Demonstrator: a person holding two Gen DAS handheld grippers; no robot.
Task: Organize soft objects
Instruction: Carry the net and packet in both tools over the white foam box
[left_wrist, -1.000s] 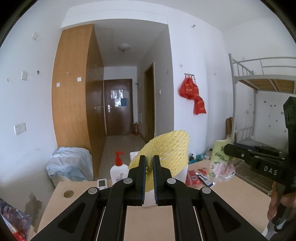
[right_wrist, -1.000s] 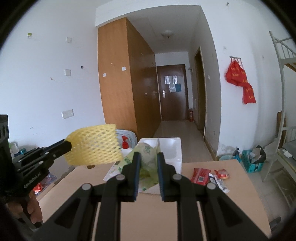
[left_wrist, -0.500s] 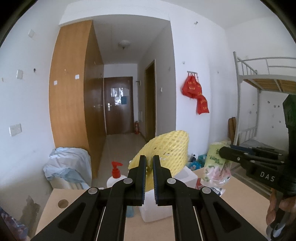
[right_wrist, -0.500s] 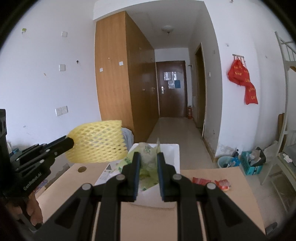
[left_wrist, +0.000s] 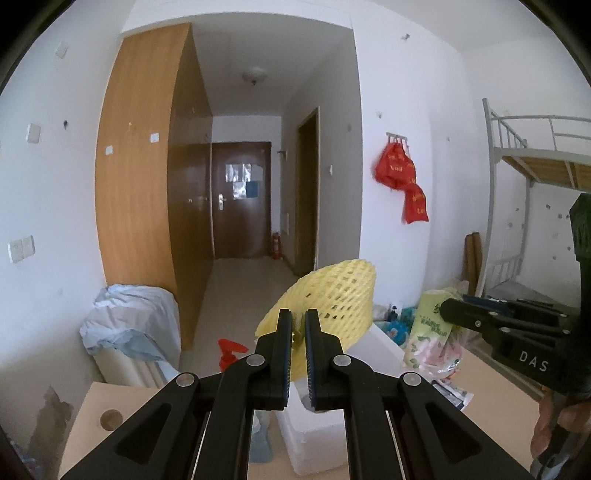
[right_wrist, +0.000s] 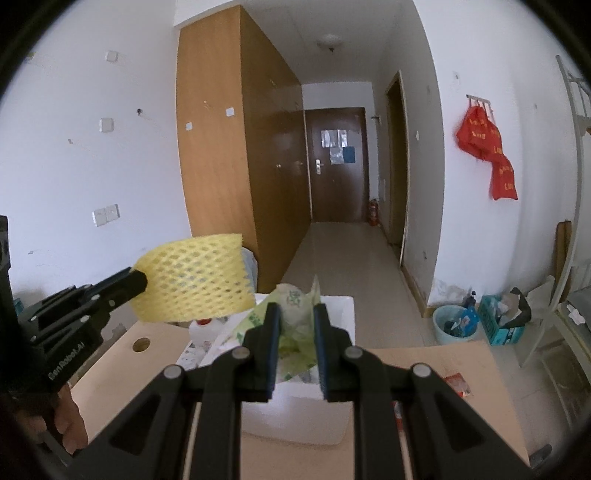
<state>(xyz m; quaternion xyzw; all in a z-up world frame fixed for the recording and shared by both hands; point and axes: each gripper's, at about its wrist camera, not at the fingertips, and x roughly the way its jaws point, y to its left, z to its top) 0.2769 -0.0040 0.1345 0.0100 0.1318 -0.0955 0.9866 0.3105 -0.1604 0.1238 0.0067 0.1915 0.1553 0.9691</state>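
1. I see the table (right_wrist: 443, 354) filling the lower half of the right wrist view; its far edge runs across mid-frame, bare tan surface to the lower right, and a round hole near its left corner.
2. The white foam box (right_wrist: 332, 417) sits centre-bottom of that view, directly under my right gripper, its open top facing up. In the left wrist view it lies low and centre-right, partly behind my left gripper.
3. My left gripper (left_wrist: 298, 325) is clenched on the edge of the yellow foam net (left_wrist: 332, 295), which stands up above the fingers, centre of the frame.
4. My right gripper (right_wrist: 297, 325) is grasping the green plastic bag (right_wrist: 295, 306), bunched between the fingers above the box.
5. Between the two grippers I have open air; the net hangs at mid-left in the right wrist view, apart from the bag.
6. A pump bottle (left_wrist: 229, 354) stands just left of the box, lower centre of the left view.
7. Small red packets (right_wrist: 456, 384) lie on the table at lower right, clear of the box.
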